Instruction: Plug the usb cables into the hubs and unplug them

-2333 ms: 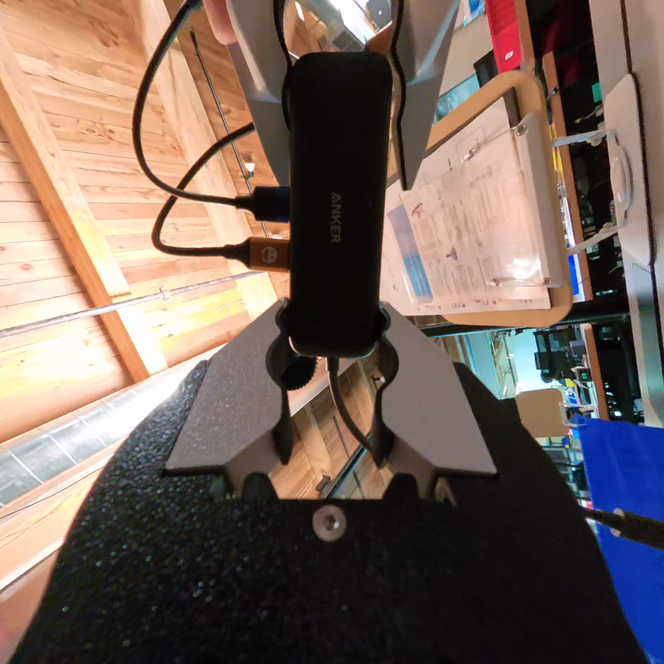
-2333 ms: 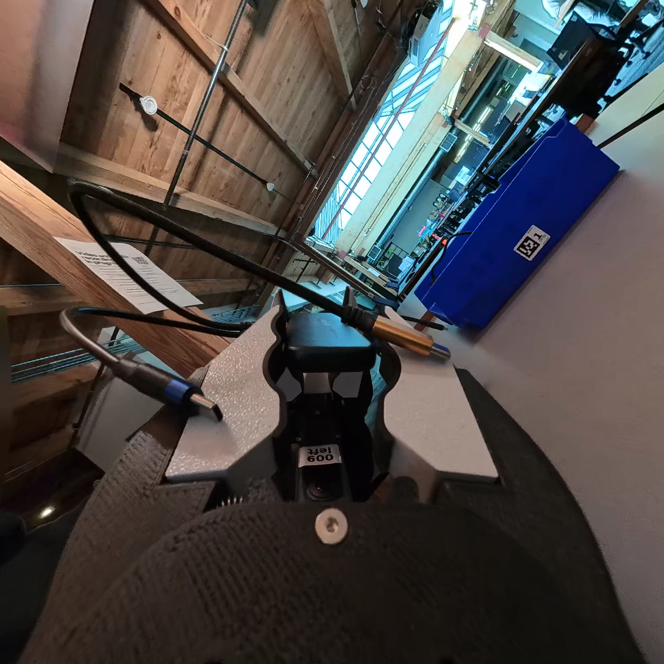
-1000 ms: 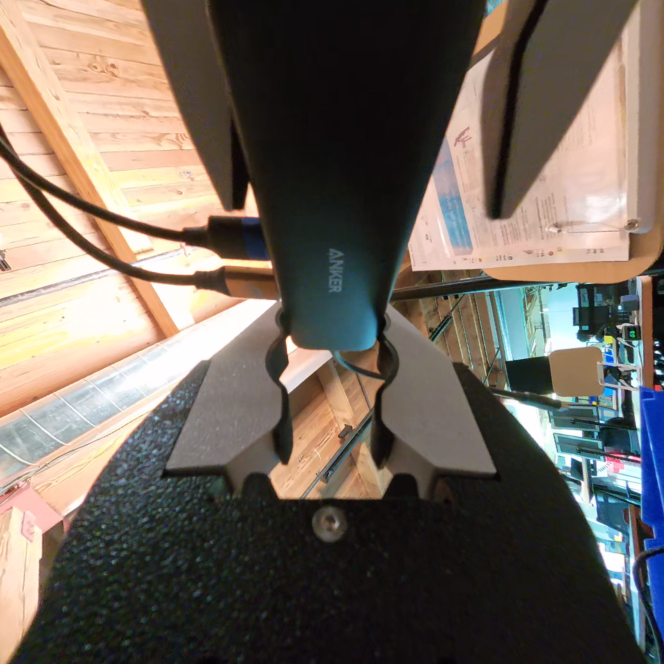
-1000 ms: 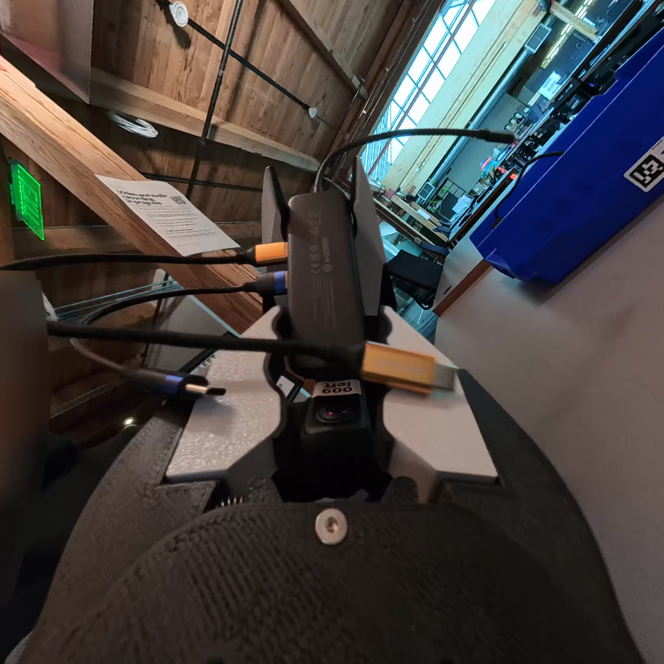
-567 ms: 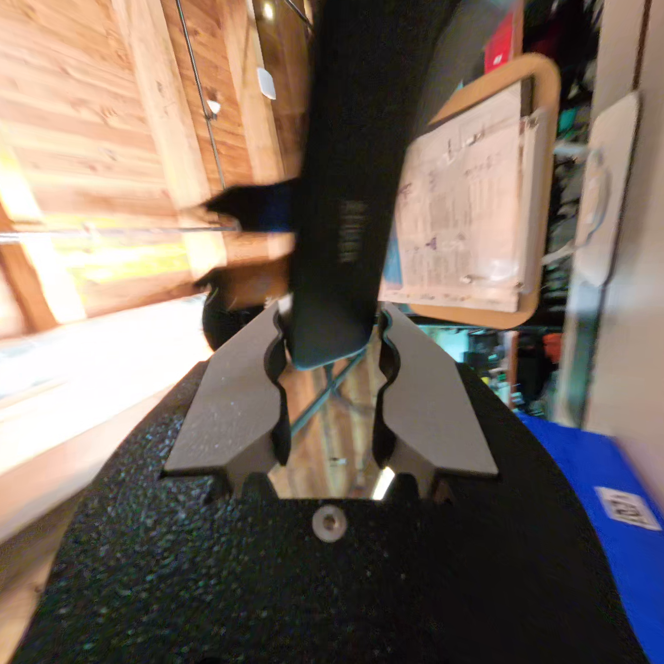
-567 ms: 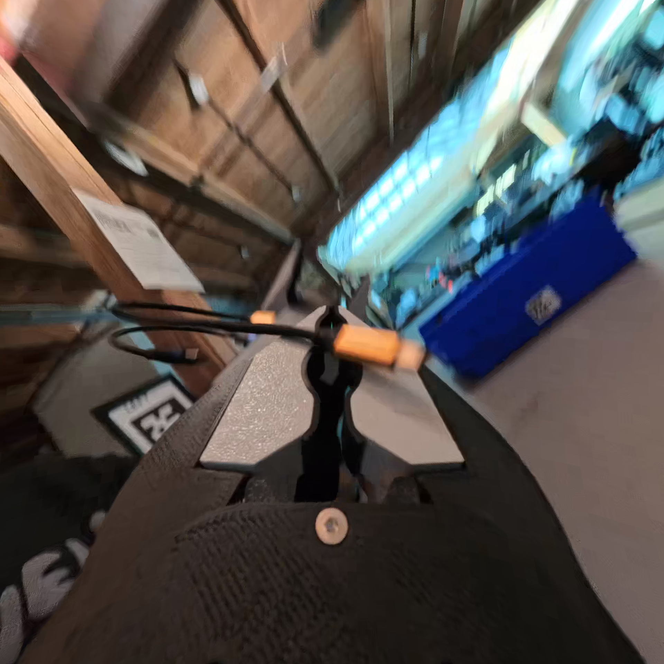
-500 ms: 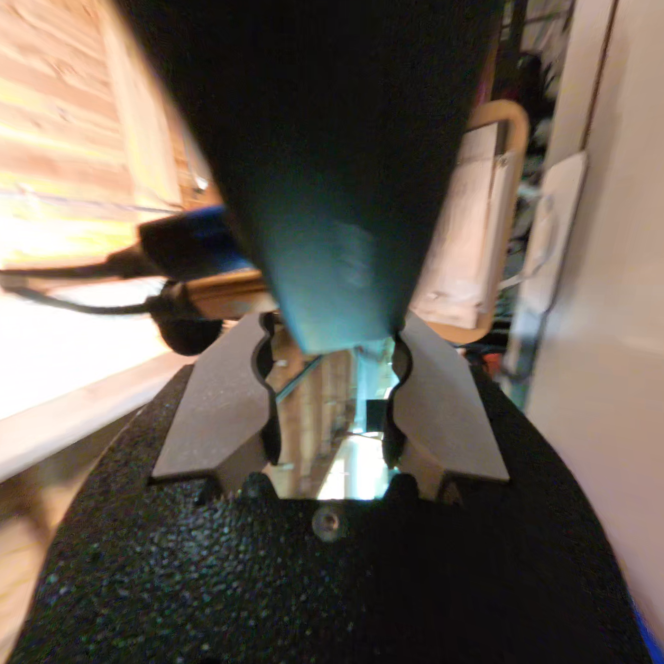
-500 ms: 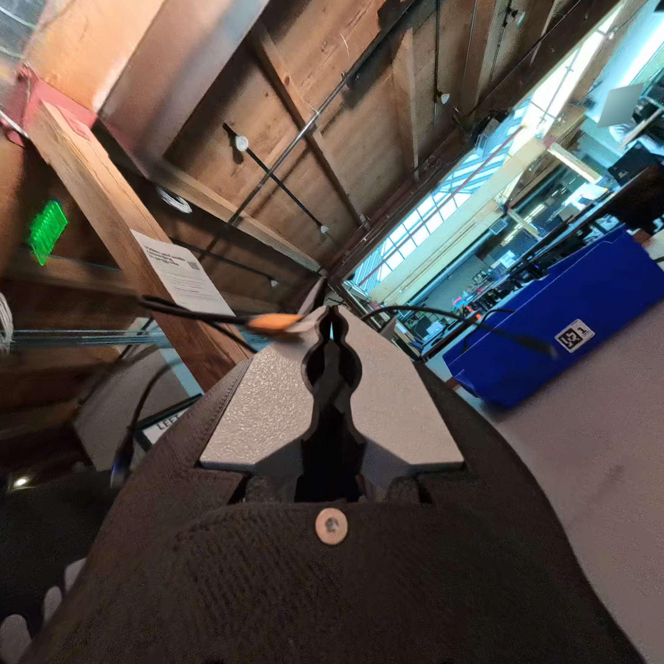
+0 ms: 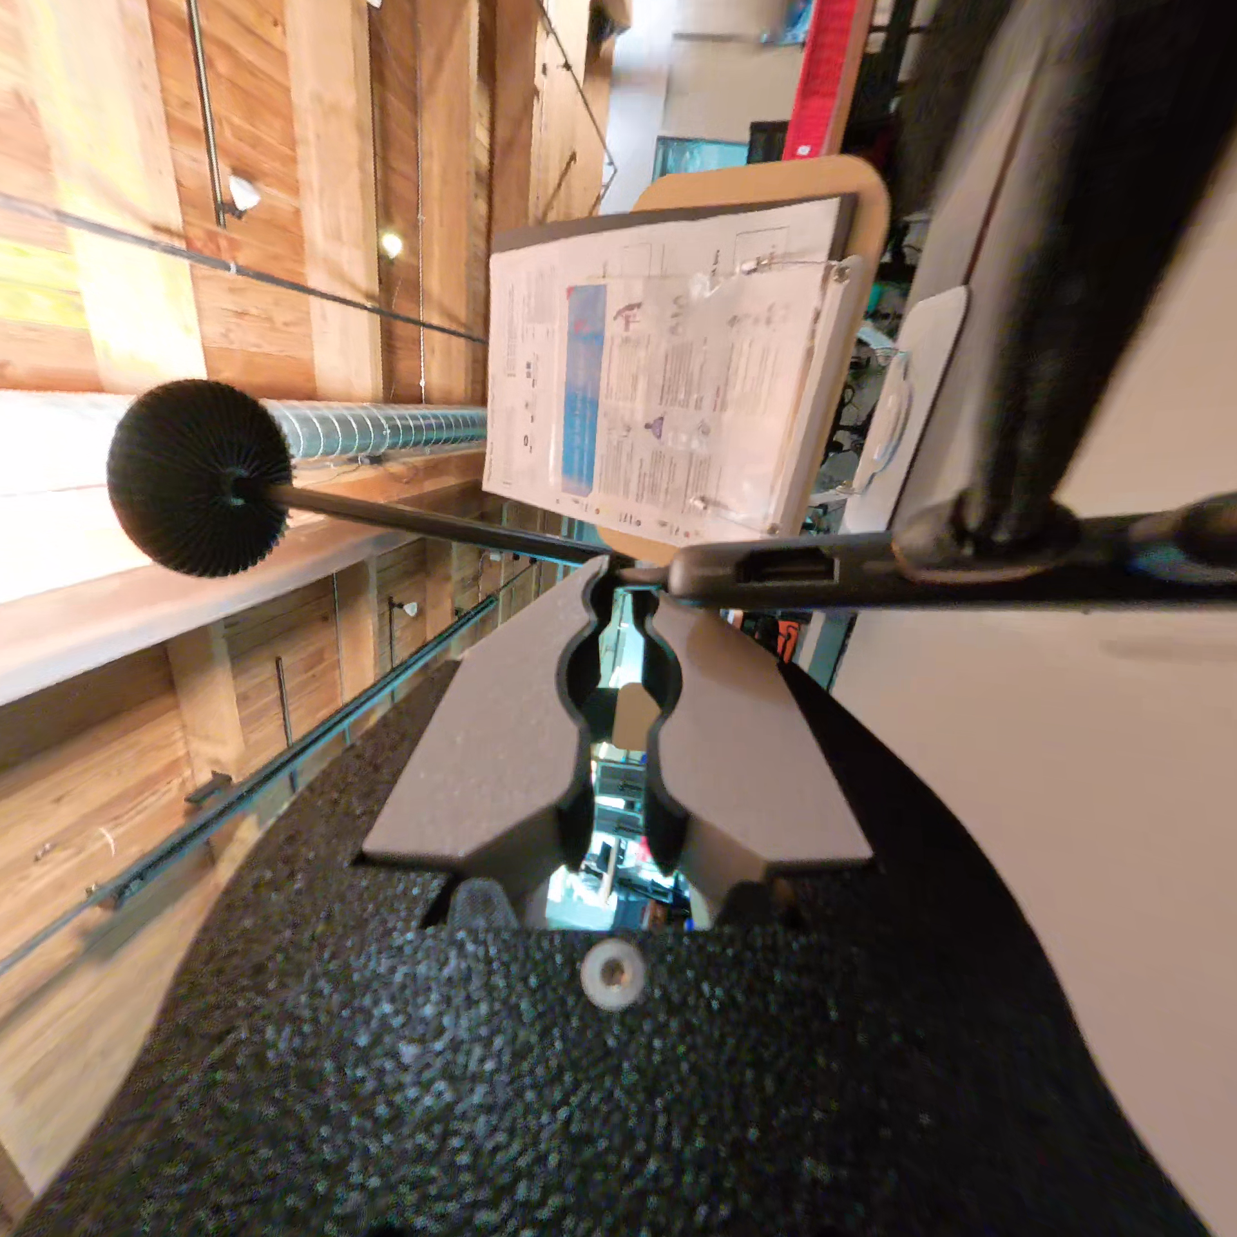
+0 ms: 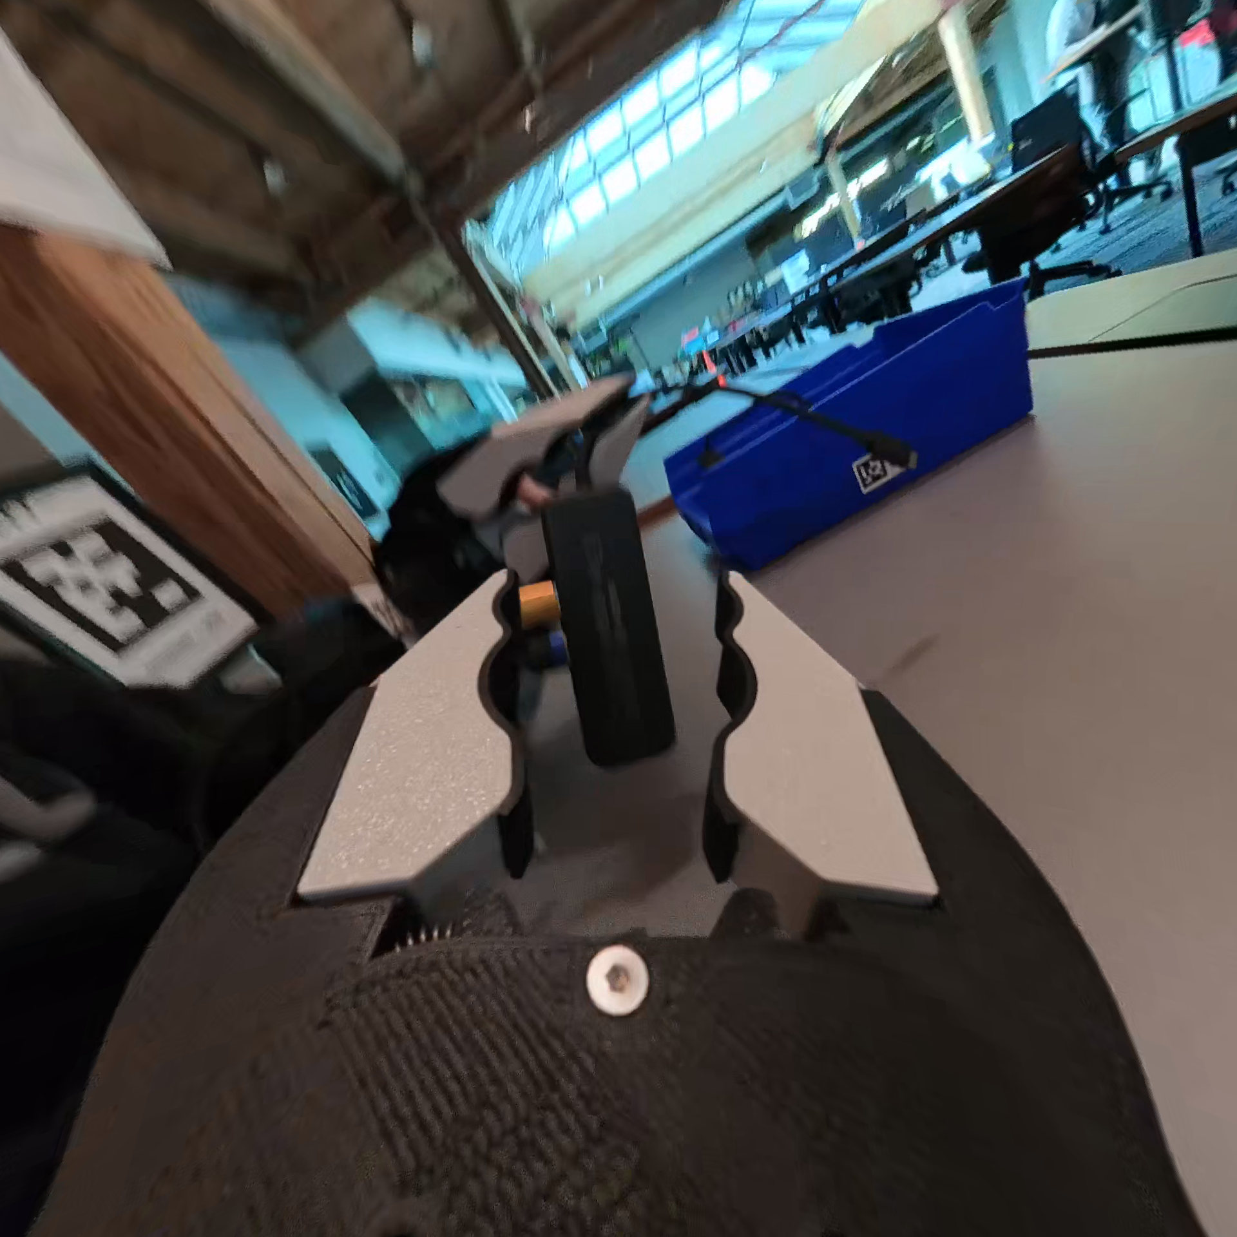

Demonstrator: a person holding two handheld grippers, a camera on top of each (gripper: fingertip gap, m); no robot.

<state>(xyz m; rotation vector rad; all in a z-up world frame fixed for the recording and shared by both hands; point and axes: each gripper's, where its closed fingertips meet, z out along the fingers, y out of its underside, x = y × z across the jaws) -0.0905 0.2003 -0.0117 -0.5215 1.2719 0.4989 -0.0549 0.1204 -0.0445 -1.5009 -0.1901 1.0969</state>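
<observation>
1. Hub (image 10: 606, 629) hangs upright in the air above the grey table (image 10: 1004, 602), in front of the blue bin (image 10: 870, 435).
2. Your left gripper (image 10: 589, 428) is pressed together at the hub's top end, on its lead as far as can be told.
3. Your right gripper (image 10: 616, 582) is spread, one finger either side of the hub, apparently not touching.
4. Plugging looks done here: the orange plug (image 10: 535, 602) and blue plug (image 10: 552, 650) sit in its left side.
5. Left for you: pull both out. No other hub is in view.

grey table (image 10: 1004, 636), blue bin (image 10: 870, 435) resting on it
</observation>
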